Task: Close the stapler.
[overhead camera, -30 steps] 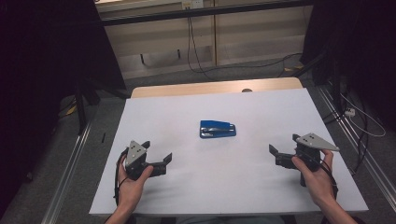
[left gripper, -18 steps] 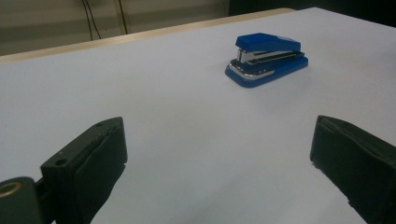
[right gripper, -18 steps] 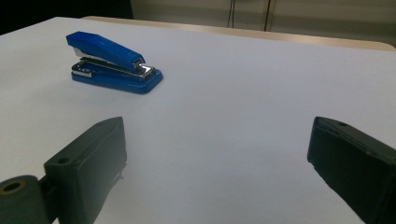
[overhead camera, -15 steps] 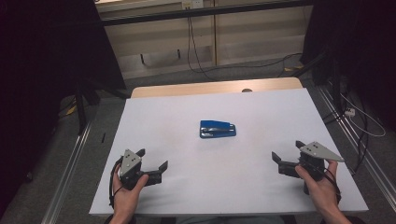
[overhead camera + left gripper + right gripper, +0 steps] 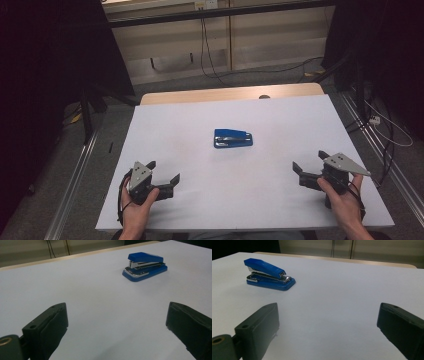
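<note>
Lying between both tongs: stapler [image 5: 233, 138].

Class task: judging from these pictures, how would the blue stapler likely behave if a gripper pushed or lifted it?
The stapler rests on a flat base, so a push would probably slide it, not roll it. Its hinged top stands raised, so squeezing from above may close it. Smooth plastic and metal suggest it is stiff, perhaps slippery.

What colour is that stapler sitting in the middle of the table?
The stapler is blue with a silvery metal inner part, clearest in the left gripper view.
</note>
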The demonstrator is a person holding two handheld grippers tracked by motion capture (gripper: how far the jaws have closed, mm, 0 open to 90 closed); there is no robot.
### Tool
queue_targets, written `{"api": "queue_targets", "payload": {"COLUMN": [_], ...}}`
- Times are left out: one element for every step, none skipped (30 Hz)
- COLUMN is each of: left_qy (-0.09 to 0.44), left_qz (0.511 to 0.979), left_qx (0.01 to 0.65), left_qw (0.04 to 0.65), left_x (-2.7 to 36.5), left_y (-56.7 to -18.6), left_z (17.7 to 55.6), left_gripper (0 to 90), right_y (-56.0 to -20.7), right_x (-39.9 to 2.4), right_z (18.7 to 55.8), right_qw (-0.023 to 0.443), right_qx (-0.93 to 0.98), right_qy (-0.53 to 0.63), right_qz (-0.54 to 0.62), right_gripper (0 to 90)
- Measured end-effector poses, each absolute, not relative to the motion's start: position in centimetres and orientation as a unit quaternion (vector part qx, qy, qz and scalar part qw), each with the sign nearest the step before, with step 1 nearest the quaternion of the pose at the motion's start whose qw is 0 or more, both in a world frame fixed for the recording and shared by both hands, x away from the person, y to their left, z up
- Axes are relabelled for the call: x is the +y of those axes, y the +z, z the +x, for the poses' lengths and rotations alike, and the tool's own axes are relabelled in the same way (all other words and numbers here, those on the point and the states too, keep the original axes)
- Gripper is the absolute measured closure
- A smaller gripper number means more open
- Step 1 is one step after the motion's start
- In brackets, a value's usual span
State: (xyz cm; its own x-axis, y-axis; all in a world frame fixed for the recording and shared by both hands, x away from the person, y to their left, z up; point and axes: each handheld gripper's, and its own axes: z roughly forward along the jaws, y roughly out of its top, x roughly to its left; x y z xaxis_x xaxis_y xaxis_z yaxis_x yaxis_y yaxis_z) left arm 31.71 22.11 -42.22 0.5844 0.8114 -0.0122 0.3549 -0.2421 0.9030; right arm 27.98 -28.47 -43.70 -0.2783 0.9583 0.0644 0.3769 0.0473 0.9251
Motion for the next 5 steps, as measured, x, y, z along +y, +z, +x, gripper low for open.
{"api": "queue_targets", "payload": {"left_qy": [0.240,0.240,0.239,0.239,0.240], "left_qz": [0.749,0.750,0.750,0.749,0.749], "left_qx": [0.390,0.389,0.390,0.390,0.389], "left_qw": [0.478,0.478,0.479,0.479,0.480], "left_x": [22.14,22.15,22.18,22.20,22.23], "left_y": [-42.22,-42.22,-42.22,-42.21,-42.22], "left_z": [31.75,31.77,31.80,31.81,31.85], "left_gripper": [4.2,4.2,4.2,4.2,4.2], "right_y": [-43.72,-43.76,-43.79,-43.82,-43.82], "right_x": [-28.48,-28.44,-28.41,-28.35,-28.31], "right_z": [28.05,28.14,28.19,28.24,28.25], "right_qw": [0.314,0.314,0.313,0.311,0.311], "right_qx": [0.654,0.654,0.654,0.655,0.655], "right_qy": [0.462,0.461,0.461,0.461,0.461], "right_qz": [0.511,0.511,0.511,0.511,0.511], "right_gripper": [4.0,4.0,4.0,3.9,3.9]}}
